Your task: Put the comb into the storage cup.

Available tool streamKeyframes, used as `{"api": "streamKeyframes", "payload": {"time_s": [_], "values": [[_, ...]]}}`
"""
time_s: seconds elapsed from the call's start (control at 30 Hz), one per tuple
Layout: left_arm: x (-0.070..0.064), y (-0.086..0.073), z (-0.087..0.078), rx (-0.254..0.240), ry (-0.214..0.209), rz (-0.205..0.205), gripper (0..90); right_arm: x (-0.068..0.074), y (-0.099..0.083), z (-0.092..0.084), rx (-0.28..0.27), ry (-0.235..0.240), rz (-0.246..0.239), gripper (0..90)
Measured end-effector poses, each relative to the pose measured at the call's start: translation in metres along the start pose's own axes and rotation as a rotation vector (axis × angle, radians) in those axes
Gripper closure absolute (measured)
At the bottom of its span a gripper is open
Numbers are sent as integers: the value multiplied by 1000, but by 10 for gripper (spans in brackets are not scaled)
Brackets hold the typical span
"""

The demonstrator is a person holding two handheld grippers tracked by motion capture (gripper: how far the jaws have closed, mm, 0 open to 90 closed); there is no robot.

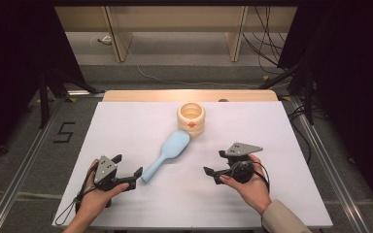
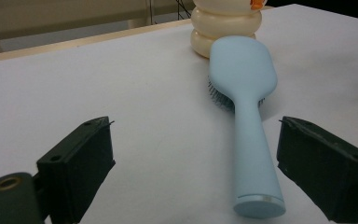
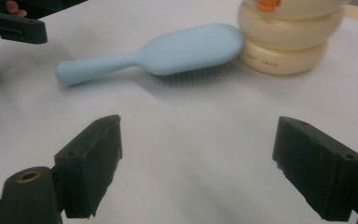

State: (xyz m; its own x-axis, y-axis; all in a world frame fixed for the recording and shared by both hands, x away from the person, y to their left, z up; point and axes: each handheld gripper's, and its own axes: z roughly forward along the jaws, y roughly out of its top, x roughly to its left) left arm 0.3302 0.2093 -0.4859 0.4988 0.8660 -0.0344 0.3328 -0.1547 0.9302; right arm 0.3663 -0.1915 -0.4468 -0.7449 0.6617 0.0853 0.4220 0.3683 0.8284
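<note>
Both grippers, left and right, gape over white table.

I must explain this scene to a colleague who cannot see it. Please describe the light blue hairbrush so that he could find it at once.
On the white table, look near the middle, just in front of the cream ringed container with an orange spot. The hairbrush lies flat, bristles down, its head touching the container and its handle pointing toward the left hand-held gripper. It is the table's only pale blue, long, paddle-shaped thing.
</note>
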Motion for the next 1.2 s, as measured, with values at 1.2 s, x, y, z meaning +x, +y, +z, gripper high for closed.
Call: {"api": "streamKeyframes", "payload": {"time_s": [1.2], "values": [[-28,63,52,404,-138,114,167,-33,-38,-57,-28,-130,86,164]]}}
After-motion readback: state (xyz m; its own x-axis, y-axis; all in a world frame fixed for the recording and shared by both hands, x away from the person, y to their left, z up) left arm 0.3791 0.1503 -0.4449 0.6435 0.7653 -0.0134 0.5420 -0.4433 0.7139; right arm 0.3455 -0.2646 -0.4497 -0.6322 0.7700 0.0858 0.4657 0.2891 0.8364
